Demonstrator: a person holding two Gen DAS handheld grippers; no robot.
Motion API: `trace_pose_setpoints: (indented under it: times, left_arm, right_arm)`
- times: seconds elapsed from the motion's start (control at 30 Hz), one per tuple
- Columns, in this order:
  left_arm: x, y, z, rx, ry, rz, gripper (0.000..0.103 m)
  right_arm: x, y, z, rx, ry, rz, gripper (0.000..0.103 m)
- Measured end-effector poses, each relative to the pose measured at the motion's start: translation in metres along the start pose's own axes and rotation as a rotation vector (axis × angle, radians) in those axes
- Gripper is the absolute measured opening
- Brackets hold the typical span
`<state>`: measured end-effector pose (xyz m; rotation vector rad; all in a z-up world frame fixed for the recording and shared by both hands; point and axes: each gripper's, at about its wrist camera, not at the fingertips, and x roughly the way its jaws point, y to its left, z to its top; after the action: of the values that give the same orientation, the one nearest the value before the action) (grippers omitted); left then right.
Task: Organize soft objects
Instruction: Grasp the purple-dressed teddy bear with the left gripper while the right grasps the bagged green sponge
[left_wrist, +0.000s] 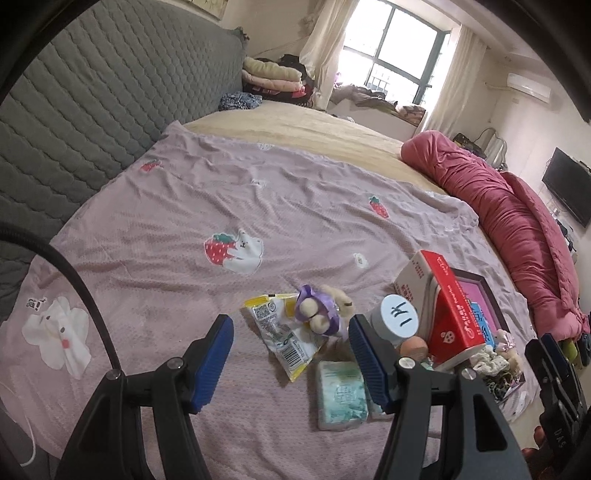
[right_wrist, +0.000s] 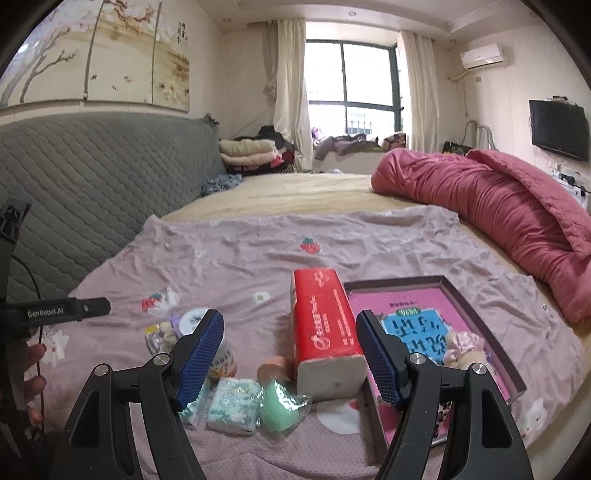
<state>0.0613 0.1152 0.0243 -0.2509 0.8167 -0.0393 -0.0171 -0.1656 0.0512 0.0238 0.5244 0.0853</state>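
Observation:
Both grippers hover over a cluster of small items on a lilac strawberry-print blanket (left_wrist: 184, 206). My left gripper (left_wrist: 291, 354) is open and holds nothing. A yellow snack packet (left_wrist: 284, 336), a purple plush toy (left_wrist: 317, 310) and a green tissue pack (left_wrist: 341, 395) lie ahead between its fingers. My right gripper (right_wrist: 291, 360) is open and empty too. A red tissue pack (right_wrist: 325, 328) stands ahead of it, leaning on a shallow tray (right_wrist: 491, 325). A green sponge in plastic (right_wrist: 280, 406), a peach sponge (right_wrist: 273, 369) and a tissue pack (right_wrist: 234, 406) lie close below.
A white-lidded jar (left_wrist: 399, 317) stands beside the red pack. A small plush with a pink bow (right_wrist: 461, 350) and a scrunchie lie in the tray. A rolled pink quilt (right_wrist: 498, 206) lies at the right, and a grey quilted headboard (right_wrist: 92, 177) runs along the left. Folded clothes are stacked at the far end.

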Motion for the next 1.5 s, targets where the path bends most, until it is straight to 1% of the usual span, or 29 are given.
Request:
trace_pose_setpoints:
  times: [0.27,0.37,0.57,0.77,0.83,0.9,0.97,1.17,1.27,1.33,1.5]
  left_arm:
    - [0.035,-0.007,-0.003,0.023,0.048,-0.027,0.065]
    - [0.049,-0.010,-0.002,0.038,0.077,-0.026,0.065]
    - [0.077,-0.018,0.004,0.075,0.106,-0.032,0.065]
    - [0.104,-0.020,0.009,0.078,0.143,-0.056,0.065]
    - [0.111,-0.021,0.012,0.082,0.149,-0.063,0.065]
    - [0.120,-0.022,0.013,0.073,0.167,-0.088,0.065]
    - [0.128,-0.021,0.013,0.063,0.180,-0.092,0.065]
    - [0.145,-0.019,0.012,0.048,0.209,-0.125,0.065]
    - [0.151,-0.019,0.012,0.053,0.215,-0.127,0.064]
    - [0.153,-0.018,0.012,0.053,0.216,-0.131,0.063]
    - [0.161,-0.011,0.014,0.029,0.233,-0.152,0.055]
  right_arm:
    - [0.030,-0.003,-0.023,-0.007,0.106,-0.001,0.075]
    - [0.037,-0.004,-0.028,-0.011,0.128,-0.008,0.075]
    - [0.049,-0.007,-0.035,-0.004,0.155,-0.010,0.075]
    - [0.066,-0.005,-0.046,-0.004,0.215,-0.007,0.075]
    - [0.070,-0.004,-0.048,-0.006,0.226,-0.009,0.075]
    - [0.074,-0.004,-0.050,-0.007,0.234,-0.008,0.075]
    - [0.078,-0.004,-0.052,-0.008,0.243,-0.012,0.075]
    - [0.090,-0.004,-0.058,-0.004,0.277,-0.013,0.075]
    - [0.099,-0.002,-0.062,-0.003,0.305,-0.007,0.075]
    - [0.105,-0.001,-0.066,-0.002,0.324,0.003,0.075]
    - [0.118,0.000,-0.076,0.020,0.376,0.019,0.075]
